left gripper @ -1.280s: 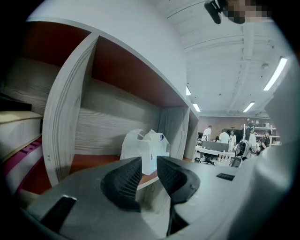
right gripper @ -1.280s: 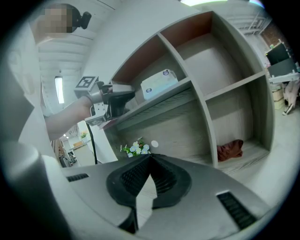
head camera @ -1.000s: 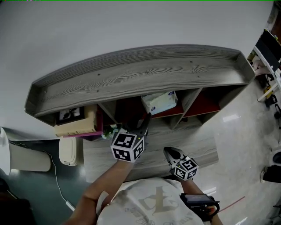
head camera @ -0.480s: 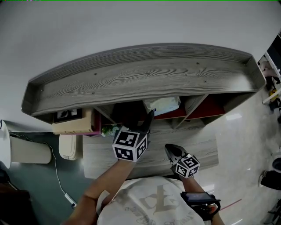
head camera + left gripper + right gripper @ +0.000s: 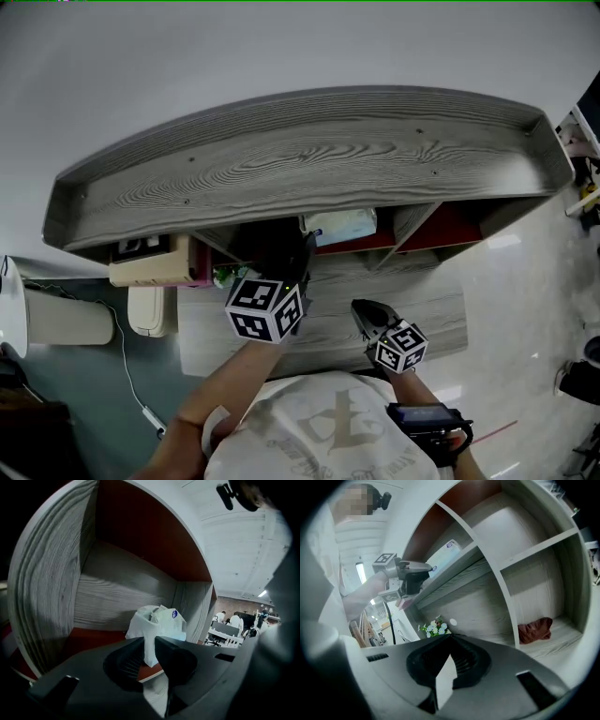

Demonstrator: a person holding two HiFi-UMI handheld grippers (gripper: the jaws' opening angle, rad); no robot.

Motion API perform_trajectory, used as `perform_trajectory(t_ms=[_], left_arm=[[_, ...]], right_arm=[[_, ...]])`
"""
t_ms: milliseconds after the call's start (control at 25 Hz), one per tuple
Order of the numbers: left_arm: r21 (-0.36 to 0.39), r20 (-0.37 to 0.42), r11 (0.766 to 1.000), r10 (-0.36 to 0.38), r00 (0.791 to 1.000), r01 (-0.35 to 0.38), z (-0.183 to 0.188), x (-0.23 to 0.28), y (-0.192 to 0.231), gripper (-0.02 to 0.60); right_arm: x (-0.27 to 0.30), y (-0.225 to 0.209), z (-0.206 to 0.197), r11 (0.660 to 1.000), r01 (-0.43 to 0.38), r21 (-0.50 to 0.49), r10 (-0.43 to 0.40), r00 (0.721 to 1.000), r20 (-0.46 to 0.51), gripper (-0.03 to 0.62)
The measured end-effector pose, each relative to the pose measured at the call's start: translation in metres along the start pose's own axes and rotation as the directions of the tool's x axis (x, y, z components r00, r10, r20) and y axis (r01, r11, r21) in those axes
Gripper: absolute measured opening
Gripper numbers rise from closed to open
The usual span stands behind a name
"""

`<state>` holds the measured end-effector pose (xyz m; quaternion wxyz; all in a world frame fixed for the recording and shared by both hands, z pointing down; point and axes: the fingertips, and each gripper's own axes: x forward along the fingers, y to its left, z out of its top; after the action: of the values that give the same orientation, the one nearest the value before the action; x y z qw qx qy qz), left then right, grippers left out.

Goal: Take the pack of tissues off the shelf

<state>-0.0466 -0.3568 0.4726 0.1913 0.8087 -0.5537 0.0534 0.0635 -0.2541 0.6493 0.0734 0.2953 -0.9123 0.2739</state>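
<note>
The white pack of tissues [image 5: 339,225] lies in an upper red-backed compartment of the grey wooden shelf [image 5: 309,159]. My left gripper [image 5: 305,248] reaches into that compartment. In the left gripper view its jaws [image 5: 150,644] are closing, and the near edge of the pack [image 5: 159,623] fills the narrow gap between the pads. The right gripper view shows the pack [image 5: 445,555] on the upper board with the left gripper [image 5: 419,569] at its end. My right gripper [image 5: 361,309] hangs lower and to the right, in front of the shelf, shut and holding nothing [image 5: 449,637].
A small bunch of artificial flowers [image 5: 228,275] stands on the lower board left of my left hand. A dark red cloth [image 5: 534,629] lies in a lower right compartment. A beige box [image 5: 155,272] sits at the shelf's left end, with a white bin [image 5: 145,309] below it.
My left gripper has pushed further into the compartment up to the tissue pack. The head camera has tilted, so the shelf top covers more of the pack. The right gripper has stayed put.
</note>
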Motion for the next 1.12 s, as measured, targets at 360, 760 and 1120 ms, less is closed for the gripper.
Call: perform_trajectory(t_ms=[360,760,1120], left_arm=[[0.003,0.013,1.0,-0.003,1.0,0.003,-0.002,-0.011,-0.001,0.055],[-0.003,0.054,1.0,-0.015,0.998,0.015,-0.006,-0.035,0.007,0.054],[-0.001,0.107,0.995,-0.098,0.989,0.099,-0.016,-0.065,0.0,0.054]], right_arm=[[-0.007,0.001,0.004,1.0,0.021,-0.006,-0.021,1.0,0.012,0.005],[-0.016,0.006,0.002,0.998,0.068,-0.014,-0.067,0.997,0.047,0.005],[-0.024,0.026,-0.003,0.995,0.1,-0.028,-0.098,0.992,0.076,0.005]])
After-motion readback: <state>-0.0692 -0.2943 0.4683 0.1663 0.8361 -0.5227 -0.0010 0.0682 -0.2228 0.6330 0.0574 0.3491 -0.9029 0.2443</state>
